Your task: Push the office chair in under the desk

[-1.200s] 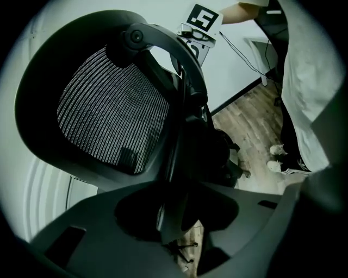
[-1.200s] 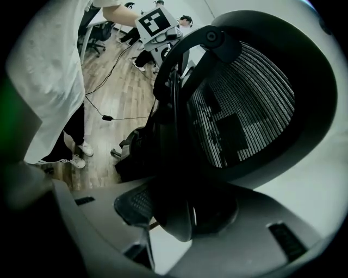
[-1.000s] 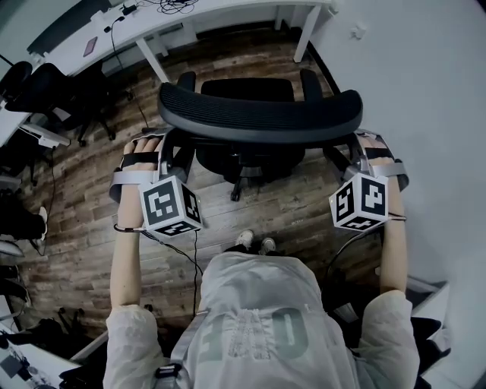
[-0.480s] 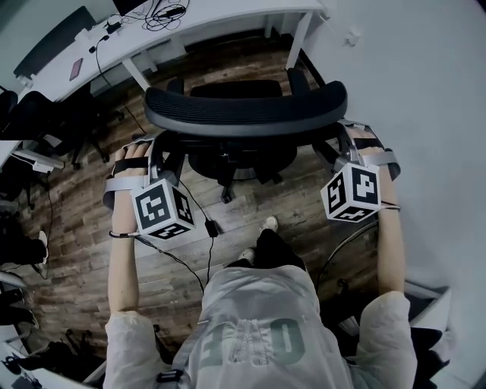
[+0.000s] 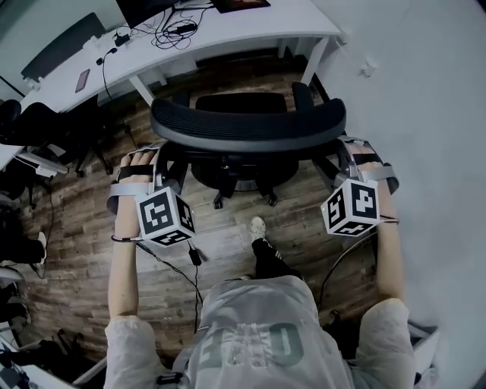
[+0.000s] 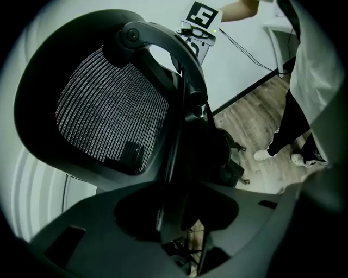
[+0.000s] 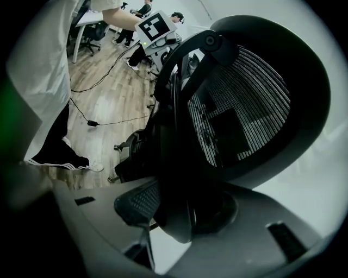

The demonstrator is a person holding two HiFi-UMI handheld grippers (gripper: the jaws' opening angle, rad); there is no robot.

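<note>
Currently both tongs are clamped on the office chair, one at each side of its backrest. The left tongs are closed on the left frame edge, and the left gripper view shows that edge running between the jaws. The right tongs are closed likewise on the right edge, which the right gripper view confirms.

Change noted over the last second: the chair has rolled forward toward the desk, more of the desk top has come into the head view, and the person's foot has stepped ahead on the wooden floor.

Position: the armrests now lie near the desk's front edge, between its legs. The seat appears not yet under it.

Assessment: the push is under way, roughly midway. Further straight travel is needed, and alignment looks acceptable.
</note>
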